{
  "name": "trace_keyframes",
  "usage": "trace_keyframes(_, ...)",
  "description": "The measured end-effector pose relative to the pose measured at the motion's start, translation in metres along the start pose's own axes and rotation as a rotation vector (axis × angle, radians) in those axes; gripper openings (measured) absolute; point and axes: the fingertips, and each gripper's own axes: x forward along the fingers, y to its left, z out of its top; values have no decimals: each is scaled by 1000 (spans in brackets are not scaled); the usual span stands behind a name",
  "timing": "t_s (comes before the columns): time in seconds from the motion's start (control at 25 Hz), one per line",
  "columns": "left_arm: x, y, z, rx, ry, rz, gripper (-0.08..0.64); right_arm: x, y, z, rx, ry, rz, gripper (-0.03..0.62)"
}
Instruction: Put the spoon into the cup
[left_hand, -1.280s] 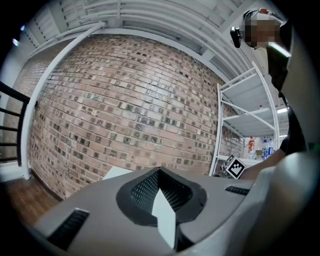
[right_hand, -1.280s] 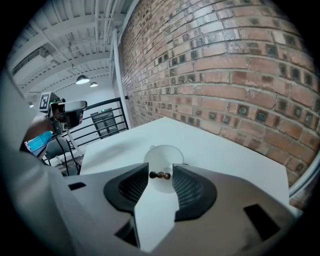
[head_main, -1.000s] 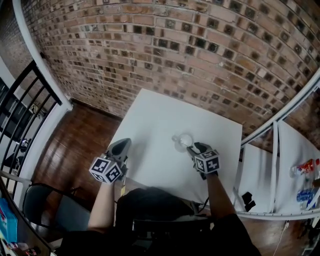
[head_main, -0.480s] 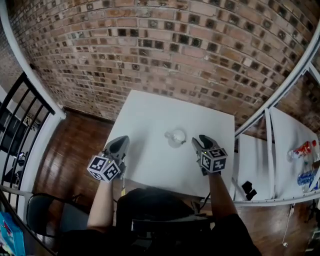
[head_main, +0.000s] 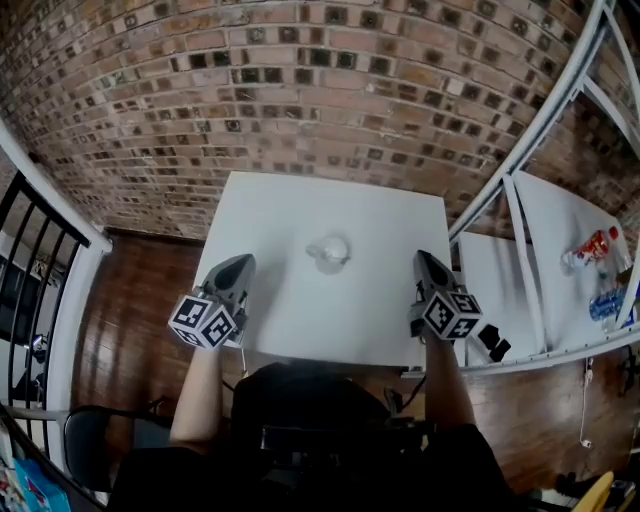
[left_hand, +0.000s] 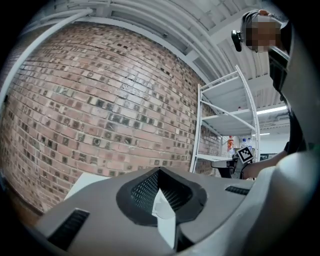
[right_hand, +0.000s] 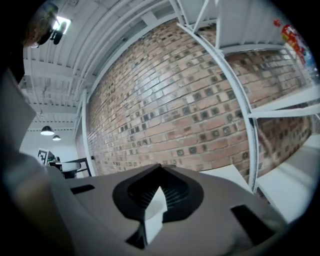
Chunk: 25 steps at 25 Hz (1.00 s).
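Cup (head_main: 328, 252) is standing near the middle of a white surface (head_main: 300, 320), well apart from both grippers. Whether the spoon is lying inside it is too small to tell, though something pale is showing within the clear wall.

A brick wall (head_main: 300, 90) is filling the background behind the surface. Dark wooden floor (head_main: 130, 290) is showing at the left, and a white shelf frame (head_main: 530, 140) is slanting across the right. A person's arms are reaching towards the near edge of the surface, each hand carrying a gripper topped by a marker cube.

The left gripper (head_main: 238, 268) is hovering over the near-left edge and pointing towards the wall. Its jaws are pressed together with nothing between them. The right gripper (head_main: 428, 265) is hovering at the near-right corner, pointing the same way. Its jaws are likewise closed and gripping nothing. A few coloured bottles (head_main: 596, 246) are resting on the shelf at the far right.
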Motion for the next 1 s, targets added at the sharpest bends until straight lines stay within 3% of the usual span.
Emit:
trace_keyframes(0.36,14,-15,-8,-8,20,-49,3,-34,-32,-4,-22,5,-103,2)
trace_keyframes(1.0,17,-4,-5,-23,1,-10,3,-18,-26,-20,-57,78,-75,2)
